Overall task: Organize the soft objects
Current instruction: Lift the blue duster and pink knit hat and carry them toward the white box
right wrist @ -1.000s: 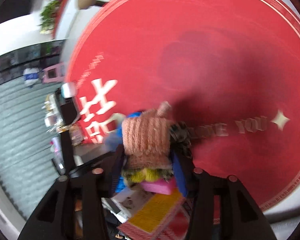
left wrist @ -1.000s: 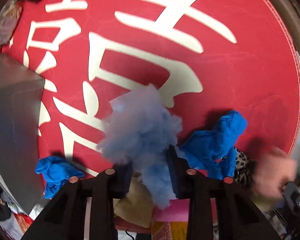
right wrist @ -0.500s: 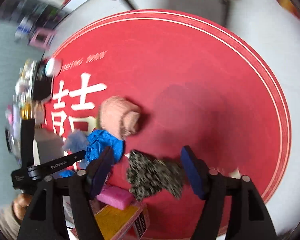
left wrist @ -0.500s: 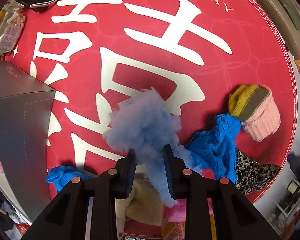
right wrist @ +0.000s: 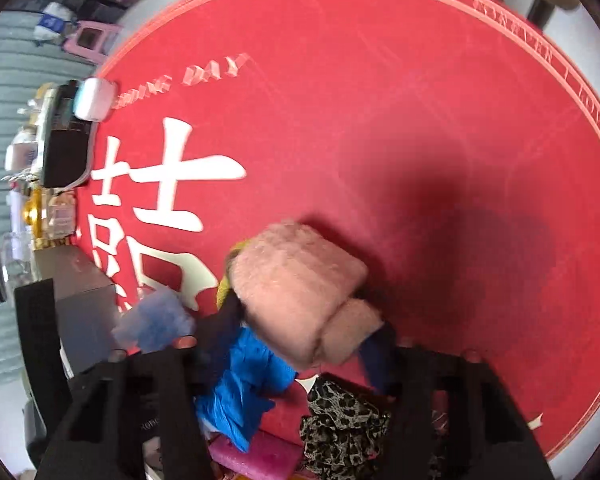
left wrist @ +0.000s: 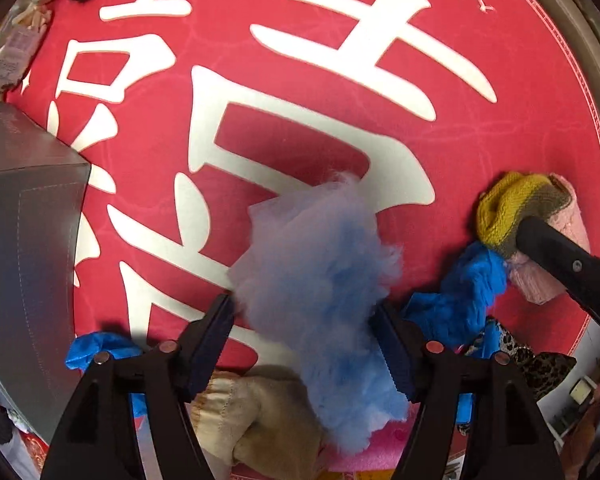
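While left jaws spread, blue fluff [left wrist: 320,280] sits between; right jaws closing around pink knit [right wrist: 300,292].

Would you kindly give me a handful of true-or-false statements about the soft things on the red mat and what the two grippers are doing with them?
1. The left gripper has a pale blue fluffy wad between its fingers. True; its jaws are opening.
2. The pink knitted piece lies inside the grey box. False: it sits on the red mat, at the right gripper, whose jaws are closing.
3. A bright blue cloth lies beside the pink knitted piece. True.
4. The leopard-print cloth is draped over the grey box. False: it lies near the mat's edge, by the bright blue cloth.
5. The mat bears large white characters. True.
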Tool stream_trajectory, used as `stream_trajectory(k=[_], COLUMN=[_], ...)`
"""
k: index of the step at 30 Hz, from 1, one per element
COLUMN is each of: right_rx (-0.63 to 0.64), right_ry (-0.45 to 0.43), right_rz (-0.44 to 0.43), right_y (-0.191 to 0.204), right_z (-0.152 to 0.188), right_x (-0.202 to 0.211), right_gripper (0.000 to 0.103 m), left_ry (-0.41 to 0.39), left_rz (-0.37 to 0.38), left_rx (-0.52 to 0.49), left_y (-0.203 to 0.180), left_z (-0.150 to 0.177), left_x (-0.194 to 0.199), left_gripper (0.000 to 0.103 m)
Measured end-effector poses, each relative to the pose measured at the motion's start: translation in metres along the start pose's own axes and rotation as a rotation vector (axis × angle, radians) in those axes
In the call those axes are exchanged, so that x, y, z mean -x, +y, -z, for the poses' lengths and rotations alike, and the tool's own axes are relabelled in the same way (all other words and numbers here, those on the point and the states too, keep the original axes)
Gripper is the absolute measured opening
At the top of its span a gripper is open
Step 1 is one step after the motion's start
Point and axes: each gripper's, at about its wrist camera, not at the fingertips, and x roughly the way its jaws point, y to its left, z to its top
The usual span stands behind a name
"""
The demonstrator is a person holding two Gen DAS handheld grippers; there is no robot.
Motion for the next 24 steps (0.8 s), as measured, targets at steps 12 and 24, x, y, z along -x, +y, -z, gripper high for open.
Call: stream_trajectory(k=[12, 24], right_rx=[-0.106, -0.13], right_ry=[-0.118, -0.158], right_rz=[-0.085, -0.087], right_y=[-0.034, -0.046], right_z=[0.023, 0.069], right_x=[0.066, 0.103], right_gripper=[0.039, 0.039], left_ry=[-0.129, -0.28], left_rz=[0.025, 0.038], left_rx=[-0.088, -0.177], left_y=[0.002, 0.001], left_z=[-0.006, 0.026], left_x=[0.044, 0.138], left_gripper=[0.026, 0.026])
